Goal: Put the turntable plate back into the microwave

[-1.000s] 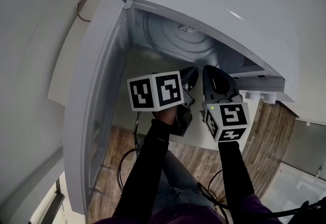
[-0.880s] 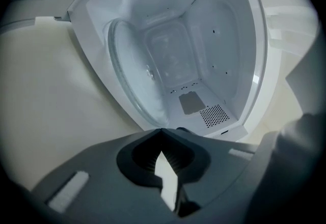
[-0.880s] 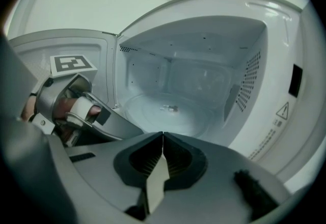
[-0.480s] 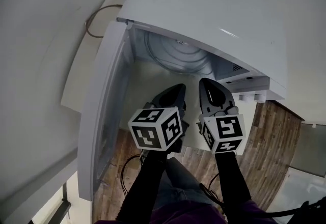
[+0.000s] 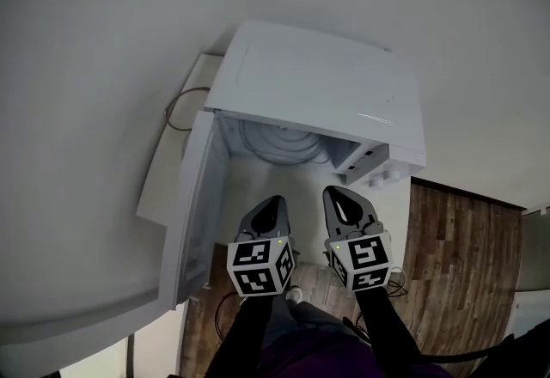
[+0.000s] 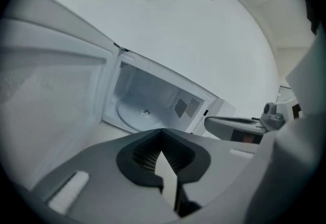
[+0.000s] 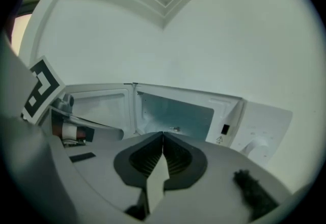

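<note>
White microwave (image 5: 318, 84) stands open, and the turntable plate (image 5: 279, 143) lies on its cavity floor. Your left gripper (image 5: 271, 201) and right gripper (image 5: 337, 194) hang just in front of the microwave, both pressed together on nothing. I judge the plate heavy, stiff, slick and breakable; pinch its rim.

wall (image 5: 103, 24): plain white | floor (image 5: 464, 247): brown wood planks | counter (image 5: 249, 185): white | light: dim, even
</note>
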`<state>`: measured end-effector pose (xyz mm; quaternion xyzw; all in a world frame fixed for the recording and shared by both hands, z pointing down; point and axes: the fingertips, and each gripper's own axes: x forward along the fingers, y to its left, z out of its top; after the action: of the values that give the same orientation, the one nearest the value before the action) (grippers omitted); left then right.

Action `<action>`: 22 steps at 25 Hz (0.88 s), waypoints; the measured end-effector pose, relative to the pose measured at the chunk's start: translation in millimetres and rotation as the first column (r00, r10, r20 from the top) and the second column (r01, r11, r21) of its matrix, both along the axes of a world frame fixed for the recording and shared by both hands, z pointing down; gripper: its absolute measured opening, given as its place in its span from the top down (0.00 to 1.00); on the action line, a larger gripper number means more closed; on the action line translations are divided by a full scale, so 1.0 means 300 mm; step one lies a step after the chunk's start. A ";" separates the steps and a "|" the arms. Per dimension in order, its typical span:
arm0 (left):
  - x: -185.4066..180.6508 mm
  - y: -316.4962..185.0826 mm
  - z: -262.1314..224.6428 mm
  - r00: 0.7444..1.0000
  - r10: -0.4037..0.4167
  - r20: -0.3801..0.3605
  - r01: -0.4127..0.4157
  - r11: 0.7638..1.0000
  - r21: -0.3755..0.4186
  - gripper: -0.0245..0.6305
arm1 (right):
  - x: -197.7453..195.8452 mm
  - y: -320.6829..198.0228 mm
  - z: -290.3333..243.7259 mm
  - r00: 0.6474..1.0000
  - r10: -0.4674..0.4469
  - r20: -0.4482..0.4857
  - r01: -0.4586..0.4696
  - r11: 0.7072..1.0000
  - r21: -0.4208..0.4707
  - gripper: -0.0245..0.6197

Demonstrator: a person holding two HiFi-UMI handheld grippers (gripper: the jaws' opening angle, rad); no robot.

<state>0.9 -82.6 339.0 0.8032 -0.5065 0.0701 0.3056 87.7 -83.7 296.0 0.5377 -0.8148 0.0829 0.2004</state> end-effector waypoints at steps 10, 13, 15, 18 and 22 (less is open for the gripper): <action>0.019 0.059 -0.142 0.998 0.008 0.066 -0.014 0.996 0.093 0.95 | 0.002 0.117 -0.123 0.999 0.026 0.030 -0.028 0.998 0.060 0.95; 0.020 0.061 -0.174 0.997 0.014 0.079 -0.024 0.993 0.118 0.95 | -0.006 0.125 -0.145 0.999 0.024 0.036 -0.026 0.997 0.076 0.95; 0.022 0.063 -0.191 0.997 0.016 0.080 -0.026 0.991 0.130 0.95 | -0.005 0.129 -0.158 0.999 0.025 0.038 -0.028 0.996 0.085 0.95; 0.027 0.071 -0.200 0.997 0.016 0.078 -0.027 0.990 0.136 0.95 | 0.005 0.139 -0.169 0.999 0.030 0.041 -0.033 0.995 0.094 0.95; 0.039 0.079 -0.202 0.996 0.024 0.088 -0.037 0.989 0.140 0.95 | 0.021 0.148 -0.169 0.998 0.038 0.043 -0.042 0.995 0.092 0.95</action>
<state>12.6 -58.9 278.3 0.8268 -0.5106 0.0731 0.2244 94.0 -39.5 245.3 0.5609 -0.8107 0.0600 0.1569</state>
